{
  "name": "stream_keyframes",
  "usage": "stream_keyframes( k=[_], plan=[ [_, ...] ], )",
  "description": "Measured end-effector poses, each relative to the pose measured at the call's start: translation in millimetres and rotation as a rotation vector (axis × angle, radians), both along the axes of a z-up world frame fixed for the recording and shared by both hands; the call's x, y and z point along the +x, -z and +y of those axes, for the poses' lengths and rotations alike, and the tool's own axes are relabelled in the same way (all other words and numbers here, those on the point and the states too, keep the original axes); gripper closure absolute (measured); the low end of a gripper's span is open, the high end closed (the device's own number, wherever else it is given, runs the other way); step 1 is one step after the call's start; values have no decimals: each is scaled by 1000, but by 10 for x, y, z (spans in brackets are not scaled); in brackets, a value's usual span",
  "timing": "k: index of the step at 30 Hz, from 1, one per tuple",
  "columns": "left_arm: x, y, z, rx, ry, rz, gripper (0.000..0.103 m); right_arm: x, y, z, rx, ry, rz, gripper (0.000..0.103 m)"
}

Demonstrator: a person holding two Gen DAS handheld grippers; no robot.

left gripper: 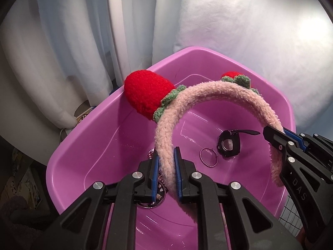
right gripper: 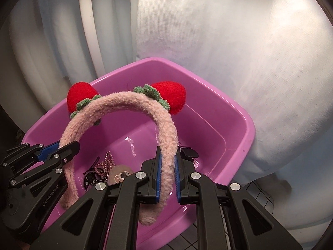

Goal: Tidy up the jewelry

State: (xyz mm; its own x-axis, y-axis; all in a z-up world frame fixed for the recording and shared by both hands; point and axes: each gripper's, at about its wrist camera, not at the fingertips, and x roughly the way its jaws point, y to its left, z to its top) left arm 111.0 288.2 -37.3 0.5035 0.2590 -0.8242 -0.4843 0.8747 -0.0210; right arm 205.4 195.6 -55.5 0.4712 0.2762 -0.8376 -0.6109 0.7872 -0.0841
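Note:
A fuzzy pink headband (left gripper: 208, 89) with two red knitted strawberries (left gripper: 147, 93) hangs arched over a purple plastic basin (left gripper: 83, 133). My left gripper (left gripper: 166, 158) is shut on one leg of the headband, and my right gripper (left gripper: 276, 134) is shut on the other leg. The right wrist view shows the same hold: the right gripper (right gripper: 167, 156) clamps the near leg of the headband (right gripper: 124, 100) and the left gripper (right gripper: 62, 146) clamps the far leg. Both leg ends dip inside the basin (right gripper: 239, 112).
On the basin floor lie a black watch (left gripper: 229, 145), a thin hoop (left gripper: 208, 158), a pink beaded piece (right gripper: 106, 162), a black clip (right gripper: 91, 179) and a beige round item (right gripper: 120, 173). White curtains (left gripper: 62, 52) and a white cloth (right gripper: 229, 52) stand close behind.

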Motion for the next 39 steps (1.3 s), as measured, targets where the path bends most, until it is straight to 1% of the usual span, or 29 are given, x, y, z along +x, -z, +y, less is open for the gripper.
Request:
stream_keyframes(
  k=[2,3,4,5,6,7,8,9,12,19,39],
  plan=[
    [1,13,8,2,-5,12,84,-3,5,31,-5,-5,-3,89],
    [-2,15,5,7,-8,17,81,-14,-11,47,-10,-4,-22,74],
    [-7,16,2,18,-14,22,77,-31,-38,57,-10,-4,-46,53],
    [-17,8,0,32,-23,24,60,-52,-72,58,-3,-3,-65,46],
    [-29,-4,6,43,-35,23,37,-62,-109,55,1,2,-80,44],
    [-51,-23,26,65,-64,26,30,-60,-136,53,2,10,-93,43],
    [-76,-46,58,65,-82,20,20,-49,-156,44,12,10,-90,43],
    [-96,-58,92,50,-89,13,15,-34,-174,29,22,12,-82,42],
    [-120,-62,155,27,-104,22,11,-36,-193,7,26,18,-83,42],
    [-170,-39,168,25,-128,37,11,-102,-186,5,9,12,-89,42],
    [-258,-102,111,22,-121,23,11,-224,-220,-86,16,36,-87,42]
  ],
)
